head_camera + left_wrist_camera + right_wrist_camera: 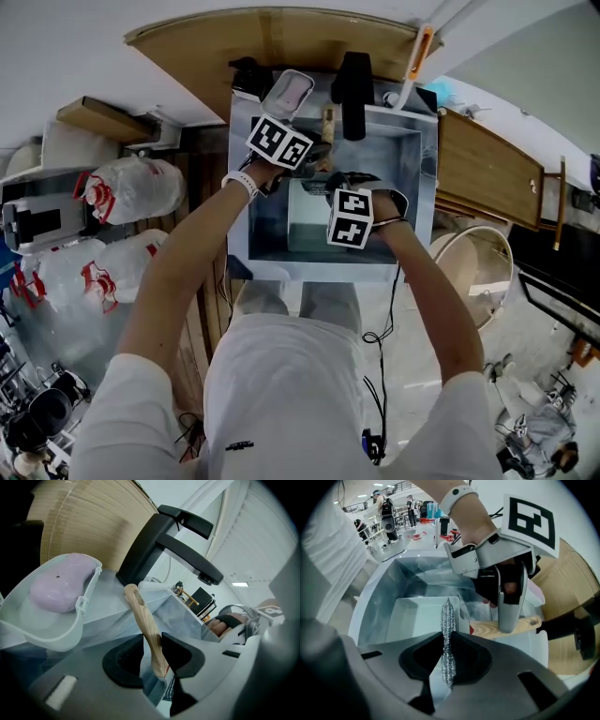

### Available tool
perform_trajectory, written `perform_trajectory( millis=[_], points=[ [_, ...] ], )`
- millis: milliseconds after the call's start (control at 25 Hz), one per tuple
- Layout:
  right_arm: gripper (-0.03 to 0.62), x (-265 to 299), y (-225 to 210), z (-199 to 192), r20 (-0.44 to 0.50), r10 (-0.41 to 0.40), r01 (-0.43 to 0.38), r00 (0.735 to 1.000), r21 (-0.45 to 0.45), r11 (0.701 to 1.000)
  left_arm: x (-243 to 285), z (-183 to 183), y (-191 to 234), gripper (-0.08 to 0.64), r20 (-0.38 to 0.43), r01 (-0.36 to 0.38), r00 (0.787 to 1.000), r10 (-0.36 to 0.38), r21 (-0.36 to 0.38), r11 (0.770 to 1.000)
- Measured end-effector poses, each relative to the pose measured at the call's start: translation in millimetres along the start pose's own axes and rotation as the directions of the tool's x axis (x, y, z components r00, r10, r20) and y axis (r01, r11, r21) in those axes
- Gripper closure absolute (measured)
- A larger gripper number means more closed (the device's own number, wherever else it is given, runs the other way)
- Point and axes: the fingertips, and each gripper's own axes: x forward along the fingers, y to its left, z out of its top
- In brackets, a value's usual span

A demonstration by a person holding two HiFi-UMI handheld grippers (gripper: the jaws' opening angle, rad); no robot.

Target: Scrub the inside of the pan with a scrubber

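Note:
I stand at a steel sink [417, 178] with both grippers over it. A pale square pan [417, 613] lies in the basin, and its wooden handle [143, 616] sticks up toward the left. My left gripper [152, 656] is shut on that handle; the right gripper view shows it too [508, 623]. A flattened wad of steel-wool scrubber [447, 634] is pinched upright in my right gripper [447, 660], which is shut on it and hovers just above the pan's near rim. In the head view the pan [305, 225] is mostly hidden under the marker cubes.
A black faucet [173, 541] arches over the back of the sink. Beside it a clear soap dish [70, 630] holds a pink bar of soap [61, 585]. A wooden board [281, 42] lies behind the sink. Plastic bags [131, 187] sit at the left, and a round basin [478, 272] stands at the right.

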Motion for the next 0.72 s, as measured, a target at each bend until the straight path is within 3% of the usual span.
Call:
perform_trajectory(
  millis=[360,720],
  points=[
    [0.546,12.5,32.3,-3.2,-0.015,0.153,-0.152,0.988,0.069,0.986,0.1,0.3,-0.3,0.439,0.003,-0.001,1.000,0.001,-0.003,1.000],
    [0.546,17.2,64.4,2.3,-0.009,0.312,-0.309,0.950,0.126,0.943,0.3,-0.3,-0.2,0.439,0.004,0.001,1.000,-0.001,-0.002,1.000]
  ],
)
